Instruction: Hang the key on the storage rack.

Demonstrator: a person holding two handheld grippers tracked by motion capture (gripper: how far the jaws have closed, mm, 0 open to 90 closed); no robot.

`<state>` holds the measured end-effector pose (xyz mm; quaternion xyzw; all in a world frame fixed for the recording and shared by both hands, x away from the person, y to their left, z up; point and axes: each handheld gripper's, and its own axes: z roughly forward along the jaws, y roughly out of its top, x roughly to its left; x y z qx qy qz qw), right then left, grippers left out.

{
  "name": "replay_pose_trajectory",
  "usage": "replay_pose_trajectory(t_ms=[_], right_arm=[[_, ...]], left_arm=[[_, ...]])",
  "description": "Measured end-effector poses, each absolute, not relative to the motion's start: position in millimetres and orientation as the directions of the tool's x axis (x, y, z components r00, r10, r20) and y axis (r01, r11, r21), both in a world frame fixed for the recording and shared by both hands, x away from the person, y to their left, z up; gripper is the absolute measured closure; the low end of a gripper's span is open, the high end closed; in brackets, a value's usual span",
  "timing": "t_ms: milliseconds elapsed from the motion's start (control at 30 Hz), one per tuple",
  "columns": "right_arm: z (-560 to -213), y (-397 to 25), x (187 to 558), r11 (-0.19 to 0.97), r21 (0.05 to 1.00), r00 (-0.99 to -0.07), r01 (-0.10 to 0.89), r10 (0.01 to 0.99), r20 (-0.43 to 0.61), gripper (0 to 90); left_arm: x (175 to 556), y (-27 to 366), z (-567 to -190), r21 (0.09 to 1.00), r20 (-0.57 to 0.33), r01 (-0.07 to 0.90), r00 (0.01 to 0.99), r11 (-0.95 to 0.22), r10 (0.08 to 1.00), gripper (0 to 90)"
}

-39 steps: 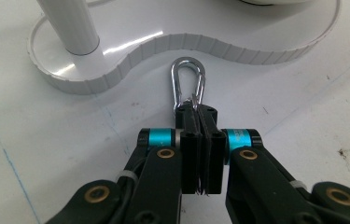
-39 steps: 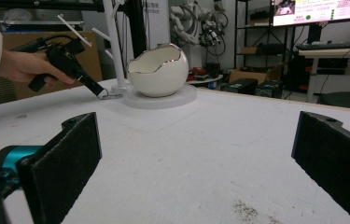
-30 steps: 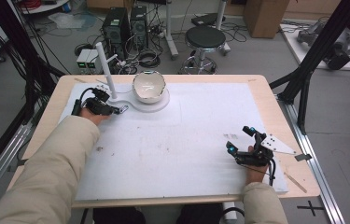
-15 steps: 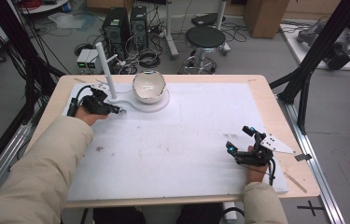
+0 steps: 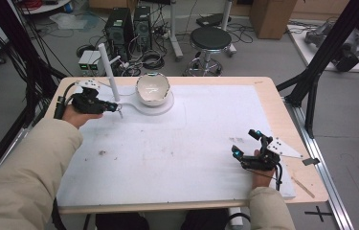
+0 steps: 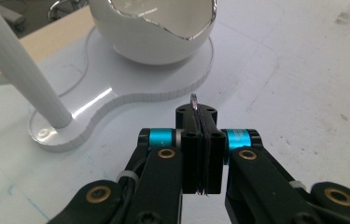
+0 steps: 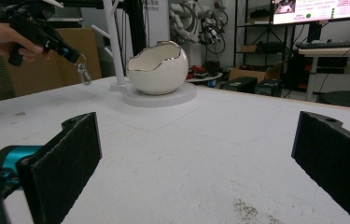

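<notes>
My left gripper (image 5: 115,108) is at the table's far left, shut on a small metal clasp (image 6: 194,100) whose ring pokes out above the closed jaws. In the right gripper view the clasp (image 7: 83,74) dangles below that gripper (image 7: 70,53), just left of a white post (image 5: 109,72). The post rises from a flat white base (image 5: 160,106). On the same base stands a white egg-shaped bowl (image 5: 152,88) with a jagged silver rim. My right gripper (image 5: 244,143) rests near the front right of the table, open, with nothing between its pads (image 7: 65,163).
A white mat (image 5: 182,143) covers most of the wooden table (image 5: 287,120). Beyond the far edge, a stool (image 5: 210,40) and computer towers (image 5: 129,24) stand on the floor. Black frame poles (image 5: 320,57) rise at the right side.
The left forearm has shifted slightly; both grippers stay almost where they were, the left one still shut on the clasp.
</notes>
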<state>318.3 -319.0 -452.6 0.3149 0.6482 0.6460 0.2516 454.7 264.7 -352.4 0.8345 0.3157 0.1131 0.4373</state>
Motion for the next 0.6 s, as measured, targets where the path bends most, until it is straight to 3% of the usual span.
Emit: replay_pose_trajectory(t_ms=[600], right_arm=[[-452.6, -318.7, 318.9, -0.028, 0.996, -0.675, 0.08, 0.734, 0.075, 0.5]], left_arm=[[468.8, 295.3, -295.7, 0.87, -0.093, 0.359, 0.792, -0.338, 0.603, 88.5]])
